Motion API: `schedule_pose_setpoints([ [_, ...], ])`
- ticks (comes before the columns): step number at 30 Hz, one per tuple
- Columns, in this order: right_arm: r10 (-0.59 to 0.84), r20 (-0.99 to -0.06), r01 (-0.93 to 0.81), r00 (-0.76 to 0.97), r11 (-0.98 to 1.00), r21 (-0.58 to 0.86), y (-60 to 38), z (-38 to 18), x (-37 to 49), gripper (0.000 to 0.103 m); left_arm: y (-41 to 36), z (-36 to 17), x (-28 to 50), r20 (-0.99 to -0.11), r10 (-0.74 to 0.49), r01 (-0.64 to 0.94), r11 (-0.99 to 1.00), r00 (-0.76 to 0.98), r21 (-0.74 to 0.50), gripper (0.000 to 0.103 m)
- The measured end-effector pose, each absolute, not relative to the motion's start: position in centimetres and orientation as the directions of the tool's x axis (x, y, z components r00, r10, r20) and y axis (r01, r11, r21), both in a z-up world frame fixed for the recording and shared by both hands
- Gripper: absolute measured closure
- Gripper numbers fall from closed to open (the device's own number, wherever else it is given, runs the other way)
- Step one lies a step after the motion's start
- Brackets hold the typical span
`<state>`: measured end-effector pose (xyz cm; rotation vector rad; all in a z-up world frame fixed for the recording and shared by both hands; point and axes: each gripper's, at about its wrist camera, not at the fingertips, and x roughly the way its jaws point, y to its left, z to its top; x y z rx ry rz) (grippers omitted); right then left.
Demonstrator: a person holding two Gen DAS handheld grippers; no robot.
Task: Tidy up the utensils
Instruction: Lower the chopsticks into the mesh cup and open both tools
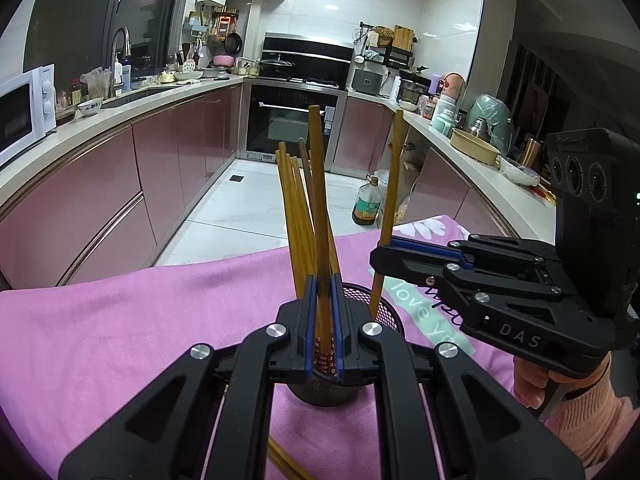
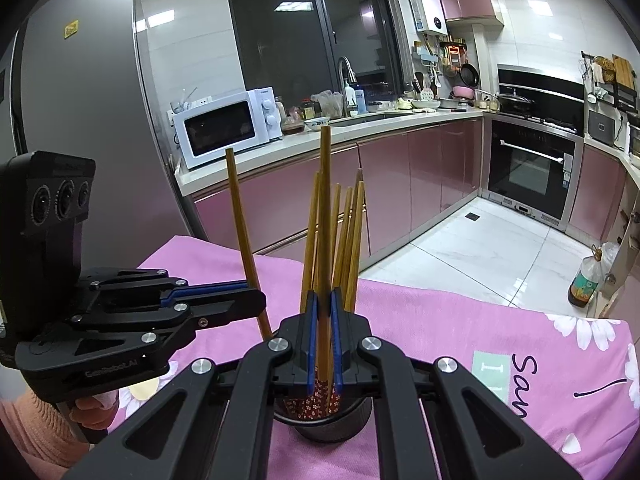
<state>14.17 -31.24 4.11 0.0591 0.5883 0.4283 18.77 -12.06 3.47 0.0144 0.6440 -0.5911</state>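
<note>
A dark mesh holder [image 1: 384, 312] stands on a pink cloth [image 1: 120, 332] and holds several upright wooden chopsticks [image 1: 294, 216]. My left gripper [image 1: 323, 332] is shut on one chopstick [image 1: 318, 208], whose patterned lower end is inside the holder. My right gripper [image 1: 380, 252] reaches in from the right and is shut on another chopstick [image 1: 391, 184], its tip in the holder. In the right wrist view, my right gripper [image 2: 323, 340] grips its chopstick [image 2: 325, 216] above the holder [image 2: 324, 420]. My left gripper [image 2: 256, 292] holds a leaning chopstick [image 2: 242, 236].
A loose chopstick [image 1: 284, 462] lies on the cloth near the left gripper's base. Pink kitchen cabinets [image 1: 100, 200], a microwave [image 2: 224, 128] and an oven [image 1: 288, 120] surround the floor beyond. An oil bottle [image 1: 366, 202] stands on the floor.
</note>
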Motion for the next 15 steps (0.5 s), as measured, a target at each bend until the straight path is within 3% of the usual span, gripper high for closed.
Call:
schedule_pose_setpoints([
  [15,0.406,-0.541,-0.351,0.737,0.913,0.207,-32.2,3.0,15.3,0.097,-12.4,2.5,20.1,-0.597,-0.476,0.492,0.857,0.645,-0.152,0.095],
])
